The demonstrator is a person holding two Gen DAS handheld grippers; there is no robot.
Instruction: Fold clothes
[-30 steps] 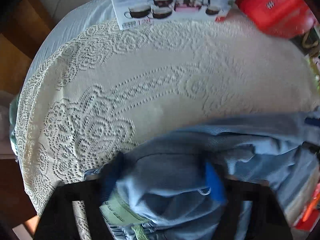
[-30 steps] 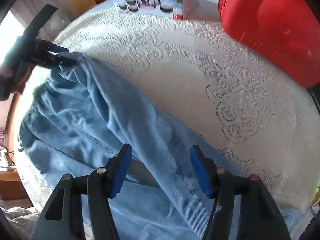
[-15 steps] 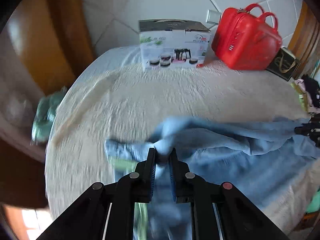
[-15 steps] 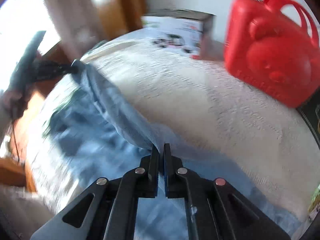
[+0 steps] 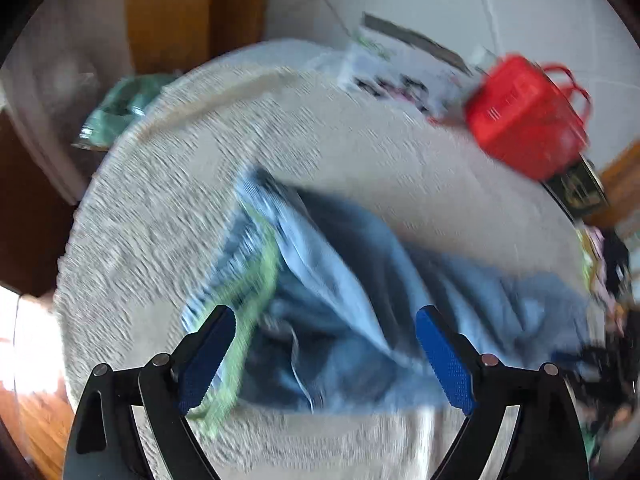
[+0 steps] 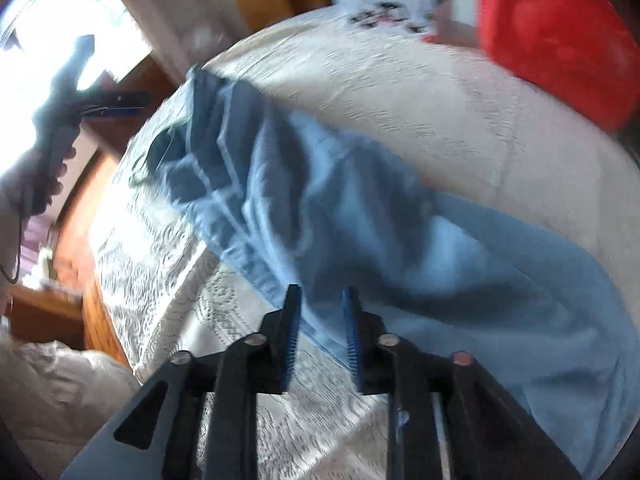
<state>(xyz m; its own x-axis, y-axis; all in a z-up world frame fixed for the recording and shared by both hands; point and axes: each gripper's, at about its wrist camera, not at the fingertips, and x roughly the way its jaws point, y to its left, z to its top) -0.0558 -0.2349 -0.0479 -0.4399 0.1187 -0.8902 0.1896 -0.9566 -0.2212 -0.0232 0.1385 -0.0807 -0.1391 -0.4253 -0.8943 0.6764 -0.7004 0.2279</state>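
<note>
Both my grippers' jaws are opening: left gripper (image 5: 326, 354) wide, right gripper (image 6: 320, 338) narrowly, letting the jeans (image 6: 360, 216) settle flat for folding.

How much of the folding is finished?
Not much yet. The blue garment lies rumpled and stretched out on the lace tablecloth, with no neat fold showing. Both grippers are letting go: the left gripper is opening wide above it, and the right gripper is opening with cloth between its jaws. All the folding is left.
</note>
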